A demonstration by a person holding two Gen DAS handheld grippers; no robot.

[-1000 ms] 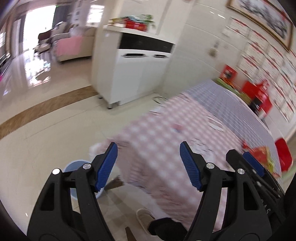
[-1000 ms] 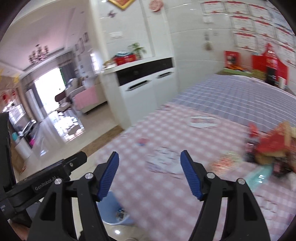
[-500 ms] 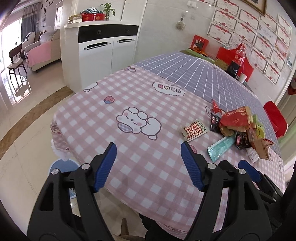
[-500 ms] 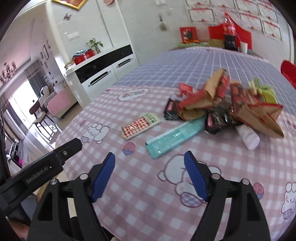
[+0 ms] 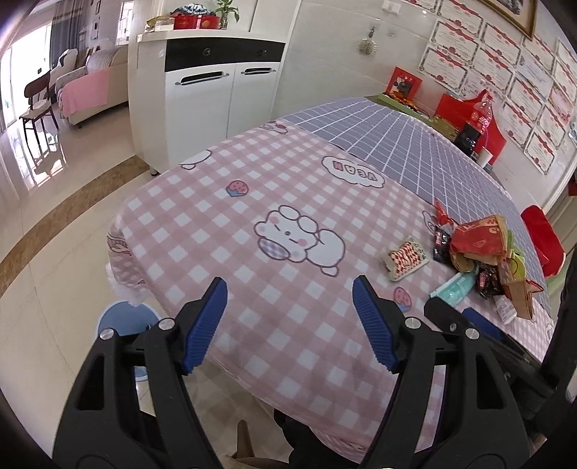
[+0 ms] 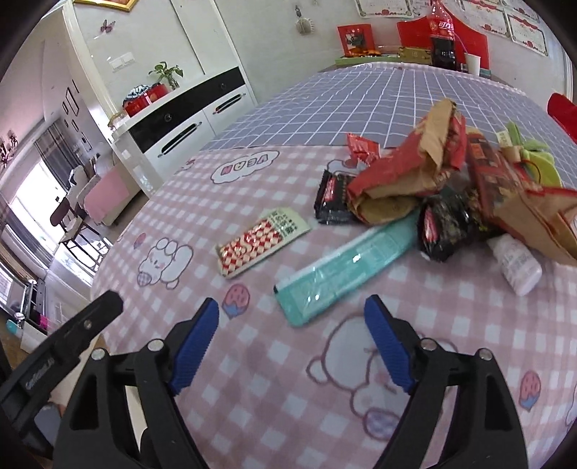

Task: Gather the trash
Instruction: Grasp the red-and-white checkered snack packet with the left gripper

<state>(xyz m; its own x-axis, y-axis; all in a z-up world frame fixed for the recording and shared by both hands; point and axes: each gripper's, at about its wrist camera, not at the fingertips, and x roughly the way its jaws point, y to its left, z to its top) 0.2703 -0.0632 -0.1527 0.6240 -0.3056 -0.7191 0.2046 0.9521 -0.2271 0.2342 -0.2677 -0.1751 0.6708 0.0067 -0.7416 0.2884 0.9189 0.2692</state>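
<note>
In my left wrist view, a white cabinet (image 5: 209, 93) with a black band and two chrome handles stands at upper centre, against a white tiled wall (image 5: 335, 54). A potted plant (image 5: 225, 11) and a red box (image 5: 194, 22) sit on its top. Glossy cream floor (image 5: 54, 223) with a brown inlay stripe (image 5: 47, 223) fills the left side. At upper left: a sofa with a pink cover (image 5: 90, 86), a dark chair (image 5: 38, 97), strong daylight from a window (image 5: 14, 72). Framed certificates (image 5: 505, 65) cover the upper right wall.
</note>
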